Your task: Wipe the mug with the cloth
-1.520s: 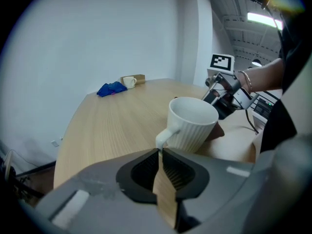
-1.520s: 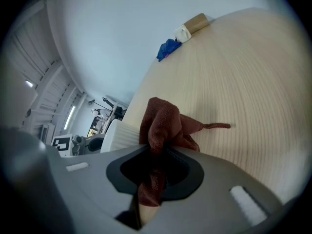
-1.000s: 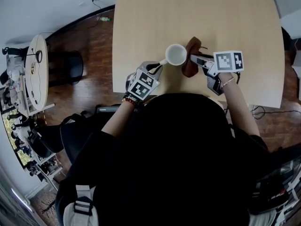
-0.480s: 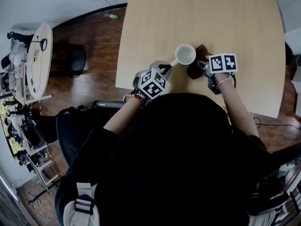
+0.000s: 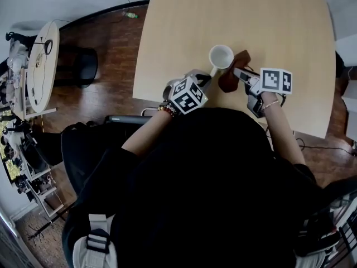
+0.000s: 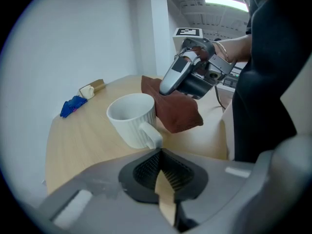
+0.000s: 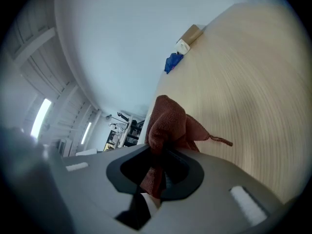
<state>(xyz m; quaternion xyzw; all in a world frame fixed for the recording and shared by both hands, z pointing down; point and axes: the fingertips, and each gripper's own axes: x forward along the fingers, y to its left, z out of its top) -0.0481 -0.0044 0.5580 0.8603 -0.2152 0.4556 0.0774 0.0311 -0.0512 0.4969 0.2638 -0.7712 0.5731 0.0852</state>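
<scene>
A white ribbed ceramic mug point(image 5: 221, 56) stands upright on the pale wooden worktop point(image 5: 251, 15), near its front edge, with its long axis vertical, its mouth facing up and its handle point(image 5: 212, 70) pointing to about 7 o'clock in the head view. The left gripper point(image 5: 205, 78) comes in from 7 o'clock, its fingers drawn narrow and pinching the end of that handle. The right gripper point(image 5: 237, 72) reaches in from 4 o'clock, its fingers clamped tight on a bunched rust-brown cloth point(image 5: 227, 81) that touches the mug's side at about 4 o'clock.
</scene>
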